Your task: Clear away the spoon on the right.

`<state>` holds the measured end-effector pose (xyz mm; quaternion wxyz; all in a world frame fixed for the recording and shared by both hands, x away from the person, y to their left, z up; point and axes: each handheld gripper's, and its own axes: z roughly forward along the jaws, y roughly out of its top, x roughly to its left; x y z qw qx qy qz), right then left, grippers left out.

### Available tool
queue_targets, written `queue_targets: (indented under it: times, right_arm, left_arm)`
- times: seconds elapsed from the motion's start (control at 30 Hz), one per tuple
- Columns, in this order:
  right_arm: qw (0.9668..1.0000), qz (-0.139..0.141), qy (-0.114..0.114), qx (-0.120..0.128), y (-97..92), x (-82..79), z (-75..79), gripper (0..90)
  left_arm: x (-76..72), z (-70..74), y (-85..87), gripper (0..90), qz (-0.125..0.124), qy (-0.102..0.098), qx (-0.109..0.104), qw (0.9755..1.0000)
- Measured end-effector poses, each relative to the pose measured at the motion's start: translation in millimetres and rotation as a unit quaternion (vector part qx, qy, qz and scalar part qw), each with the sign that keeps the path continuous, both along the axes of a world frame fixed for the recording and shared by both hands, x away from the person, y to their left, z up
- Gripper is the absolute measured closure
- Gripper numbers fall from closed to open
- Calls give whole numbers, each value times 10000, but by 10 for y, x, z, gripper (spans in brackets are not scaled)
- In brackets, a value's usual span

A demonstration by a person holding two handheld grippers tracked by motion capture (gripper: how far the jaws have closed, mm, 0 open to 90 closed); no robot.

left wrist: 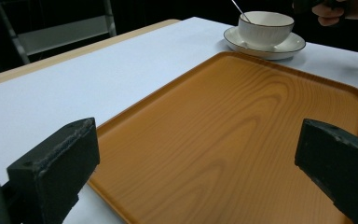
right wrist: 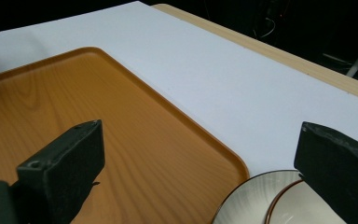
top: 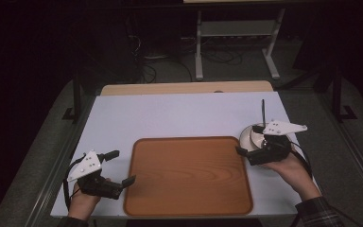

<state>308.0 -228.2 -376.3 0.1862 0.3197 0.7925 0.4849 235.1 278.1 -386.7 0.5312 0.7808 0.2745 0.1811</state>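
your smooth white counter [top: 179, 116] sits in a dark room. on it lies an orange wood-grain rounded tray [top: 189, 175]; just right, a glossy white saucer [left wrist: 265, 46] bearing a cup [left wrist: 265, 29]. your right gripper [top: 253, 142] gapes above them, left gripper [top: 120, 166] gapes beside the tray.

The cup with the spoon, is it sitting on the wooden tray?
No, the cup stands on its saucer on the white table, beside the tray.

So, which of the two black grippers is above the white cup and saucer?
The right gripper, open, hovers over the white cup on its white saucer. The left gripper, also open, is at the brown wooden tray's left edge.
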Motion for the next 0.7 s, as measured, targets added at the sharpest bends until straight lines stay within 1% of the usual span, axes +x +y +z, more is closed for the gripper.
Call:
queue_targets:
  times: [0.13, 0.17, 0.27, 0.33, 0.4, 0.43, 0.53, 0.7]
  right_arm:
    - [10000, -22, 38, -34, 2, 56, 16, 22]
    - [10000, -9, 50, -56, -1, 71, 20, 49]
    - [9999, -9, 106, -67, -6, 118, 27, 74]
    - [9998, 32, 173, -120, -12, 167, 30, 130]
    - [9997, 28, 180, -134, -14, 180, 31, 135]
    - [9996, 1, 230, -146, -18, 201, 36, 141]
    - [9995, -51, 264, -171, -31, 255, 51, 164]
    - [9991, -179, 354, -158, -64, 363, 74, 244]
  left_arm:
    - [1, -1, -4, 0, -9, 1, 9, 10000]
    - [1, -1, -5, 0, -7, 1, 12, 10000]
    - [0, -1, -4, 0, -10, 0, 13, 10000]
    - [0, 0, -2, 0, -8, -1, 5, 10000]
    - [0, -1, -2, 0, -6, 3, 3, 10000]
    - [1, -1, -3, 0, -10, 4, 7, 10000]
    - [1, -2, -4, 0, -8, 10, 6, 10000]
    - [1, -1, -2, 0, -1, 14, -2, 10000]
